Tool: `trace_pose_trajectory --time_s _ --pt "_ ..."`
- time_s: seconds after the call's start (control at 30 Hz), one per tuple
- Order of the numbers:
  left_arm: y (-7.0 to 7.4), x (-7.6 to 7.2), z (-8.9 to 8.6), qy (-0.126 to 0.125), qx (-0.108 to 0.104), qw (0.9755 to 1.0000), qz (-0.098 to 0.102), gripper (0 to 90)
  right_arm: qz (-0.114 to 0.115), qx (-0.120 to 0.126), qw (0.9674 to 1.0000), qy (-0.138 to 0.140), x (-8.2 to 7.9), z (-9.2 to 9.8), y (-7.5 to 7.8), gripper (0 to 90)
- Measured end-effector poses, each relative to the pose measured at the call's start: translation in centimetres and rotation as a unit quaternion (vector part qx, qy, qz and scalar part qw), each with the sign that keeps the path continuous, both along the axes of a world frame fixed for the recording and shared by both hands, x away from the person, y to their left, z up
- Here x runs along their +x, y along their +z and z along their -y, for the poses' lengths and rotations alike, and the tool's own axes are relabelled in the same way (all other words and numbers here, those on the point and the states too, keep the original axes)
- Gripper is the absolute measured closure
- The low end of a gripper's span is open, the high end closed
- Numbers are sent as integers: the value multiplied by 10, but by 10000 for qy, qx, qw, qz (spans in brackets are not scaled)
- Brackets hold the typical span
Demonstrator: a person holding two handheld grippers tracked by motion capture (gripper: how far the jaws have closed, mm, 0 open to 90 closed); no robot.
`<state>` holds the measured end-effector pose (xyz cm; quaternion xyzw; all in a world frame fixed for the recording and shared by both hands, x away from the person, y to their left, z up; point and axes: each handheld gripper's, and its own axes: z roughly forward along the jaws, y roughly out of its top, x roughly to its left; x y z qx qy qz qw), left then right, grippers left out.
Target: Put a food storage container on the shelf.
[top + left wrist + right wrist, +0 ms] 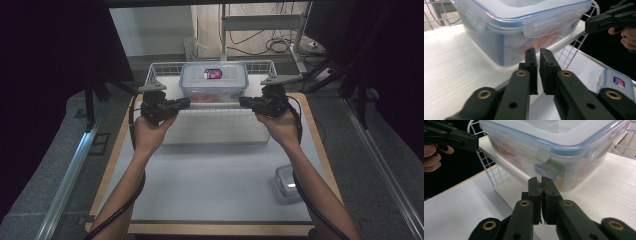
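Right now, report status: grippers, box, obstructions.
Left gripper and right gripper shut, empty, flanking the lidded clear box. Box sits in the wire basket, lid on. Small container well clear.

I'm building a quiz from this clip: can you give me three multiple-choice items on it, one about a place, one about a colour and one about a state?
1. Where does the large lidded container stand?
A. in the white wire basket
B. on the floor
C. on the small container

2. What colour is the seal round the large container's lid?
A. red
B. blue
C. green

3. How do the jaws of the left gripper and the right gripper stand?
A. wide open
B. clamped on the lid
C. nearly shut, holding nothing

Answers: 1 A, the high view shows wire walls around it. 2 B, both gripper views show a blue band under the lid's edge. 3 C, each gripper view shows only a thin gap between the jaws, short of the container.
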<state>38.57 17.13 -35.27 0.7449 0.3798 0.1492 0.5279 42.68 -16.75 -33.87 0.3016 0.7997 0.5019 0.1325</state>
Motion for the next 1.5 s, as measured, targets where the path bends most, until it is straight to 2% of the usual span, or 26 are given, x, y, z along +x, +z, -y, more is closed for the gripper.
trace_pose_trajectory --time_s 0.17,0.4,0.53,0.7,0.83,0.9,1.0,1.03,1.2,1.33,1.5 --pt "-2 -14 2 -121 47 9999 51 739 62 36 9999 98 -11 2 -1 797" --pt "-14 -34 6 -225 135 9996 69 610 115 15 9998 179 -25 5 -6 712" --pt "-27 -47 4 -328 13 9994 71 537 162 -90 9996 211 -38 8 -15 631" --pt "-40 -61 2 -311 -11 9994 128 459 154 -142 9995 239 -49 12 -26 562" --pt "-49 -72 1 -306 105 9994 156 379 133 -231 9993 269 -59 15 -38 502" --pt "-55 -79 2 -278 257 9991 200 343 173 -262 9991 274 -65 16 -42 476" --pt "-60 -84 3 -257 345 9988 219 294 224 -305 9990 254 -72 17 -47 432" --pt "-67 -90 4 -252 424 9985 222 282 256 -342 9988 239 -76 17 -50 413" --pt "-80 -103 9 -247 569 9978 212 234 278 -428 9984 235 -87 20 -61 350" --pt "-93 -112 12 -263 577 9978 166 205 295 -493 9981 209 -95 24 -72 306" --pt "-110 -122 11 -175 560 9983 47 152 133 -508 9984 220 -106 27 -84 260"
